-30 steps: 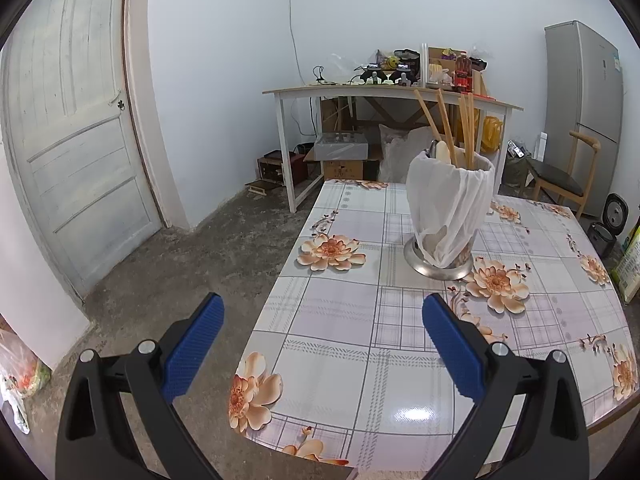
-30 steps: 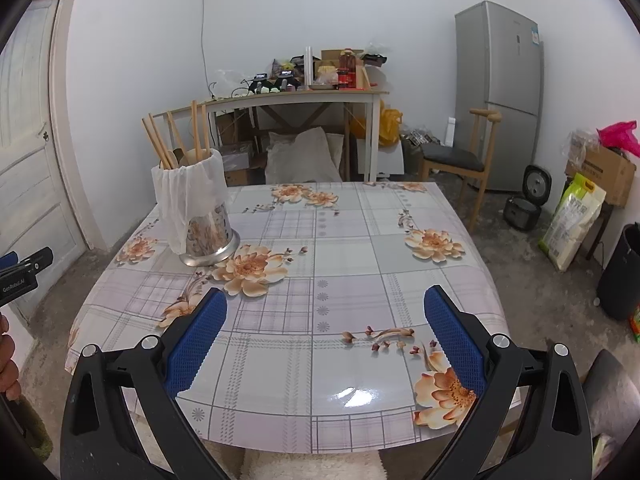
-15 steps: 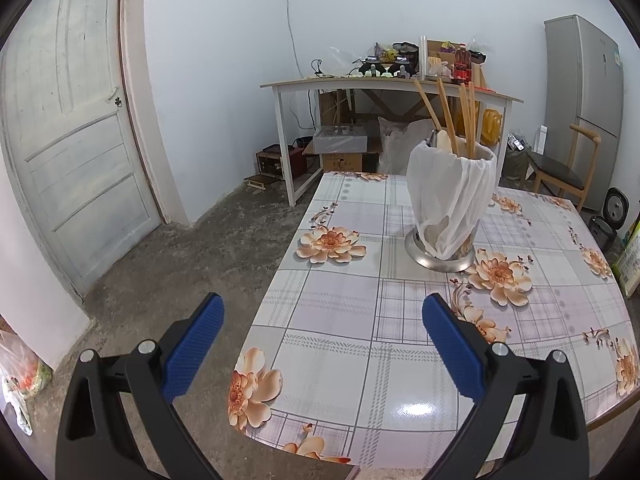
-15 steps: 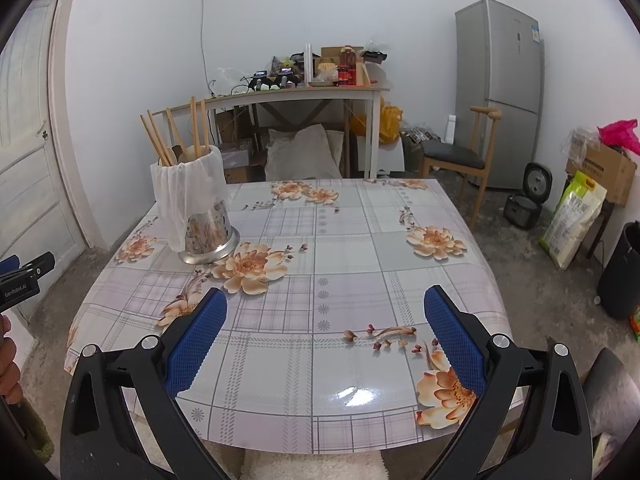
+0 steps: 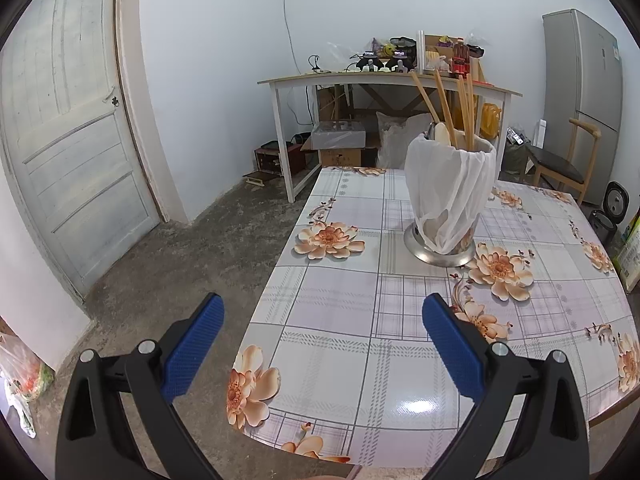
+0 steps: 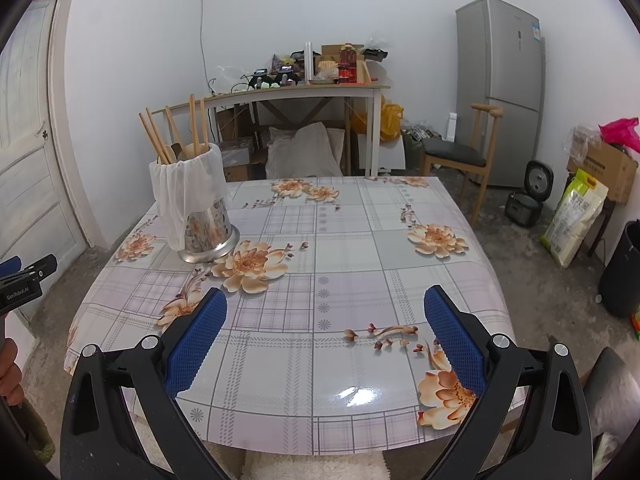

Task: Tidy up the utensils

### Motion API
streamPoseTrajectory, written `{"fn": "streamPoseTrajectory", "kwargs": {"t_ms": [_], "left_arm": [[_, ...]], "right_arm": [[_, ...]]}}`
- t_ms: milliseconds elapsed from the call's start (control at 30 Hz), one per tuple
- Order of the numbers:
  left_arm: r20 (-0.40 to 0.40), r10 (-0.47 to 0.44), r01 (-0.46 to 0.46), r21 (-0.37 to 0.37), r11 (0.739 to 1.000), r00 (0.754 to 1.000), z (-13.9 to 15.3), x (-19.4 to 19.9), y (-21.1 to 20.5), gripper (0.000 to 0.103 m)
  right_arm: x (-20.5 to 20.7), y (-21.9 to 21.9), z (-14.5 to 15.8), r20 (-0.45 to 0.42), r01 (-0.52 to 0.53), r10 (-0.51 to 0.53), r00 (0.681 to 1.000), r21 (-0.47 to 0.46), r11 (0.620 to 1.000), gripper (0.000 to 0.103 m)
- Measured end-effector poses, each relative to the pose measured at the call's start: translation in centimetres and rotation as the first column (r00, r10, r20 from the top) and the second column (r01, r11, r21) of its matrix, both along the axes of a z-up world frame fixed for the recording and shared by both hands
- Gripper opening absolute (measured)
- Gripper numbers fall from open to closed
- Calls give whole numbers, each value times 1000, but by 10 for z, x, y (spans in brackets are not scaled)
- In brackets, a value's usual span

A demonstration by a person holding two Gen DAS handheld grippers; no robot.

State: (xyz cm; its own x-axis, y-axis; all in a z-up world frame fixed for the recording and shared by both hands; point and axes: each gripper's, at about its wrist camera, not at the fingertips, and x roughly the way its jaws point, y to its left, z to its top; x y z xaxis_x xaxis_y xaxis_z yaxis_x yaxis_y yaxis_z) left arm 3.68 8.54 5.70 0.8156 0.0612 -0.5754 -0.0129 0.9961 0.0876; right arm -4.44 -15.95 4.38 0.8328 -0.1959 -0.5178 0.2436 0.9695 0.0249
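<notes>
Left gripper (image 5: 322,316) and right gripper (image 6: 326,312): both released, empty. Utensil holder (image 6: 200,216), cloth-draped, chopsticks (image 6: 192,128) upright, stands on table (image 6: 360,248) at ten o'clock.

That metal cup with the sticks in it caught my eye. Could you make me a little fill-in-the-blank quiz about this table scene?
1. The metal utensil holder is draped with a white ____.
2. The chopsticks stand ____ the holder.
3. The tablecloth is printed with orange ____.
4. The left gripper and the right gripper both hold ____.

Missing words: cloth; inside; flowers; nothing
</notes>
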Motion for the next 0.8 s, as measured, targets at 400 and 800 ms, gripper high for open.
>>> {"fn": "streamPoseTrajectory", "kwargs": {"t_ms": [400, 800], "left_arm": [[-5, 0, 0, 0, 1000, 1000, -3, 0, 0, 97], [-7, -6, 6, 4, 1000, 1000, -4, 1, 1, 97]], "right_arm": [[1, 0, -1, 0, -5, 5, 1000, 1, 1000, 95], [2, 0, -1, 1, -7, 7, 1000, 1, 1000, 95]]}}
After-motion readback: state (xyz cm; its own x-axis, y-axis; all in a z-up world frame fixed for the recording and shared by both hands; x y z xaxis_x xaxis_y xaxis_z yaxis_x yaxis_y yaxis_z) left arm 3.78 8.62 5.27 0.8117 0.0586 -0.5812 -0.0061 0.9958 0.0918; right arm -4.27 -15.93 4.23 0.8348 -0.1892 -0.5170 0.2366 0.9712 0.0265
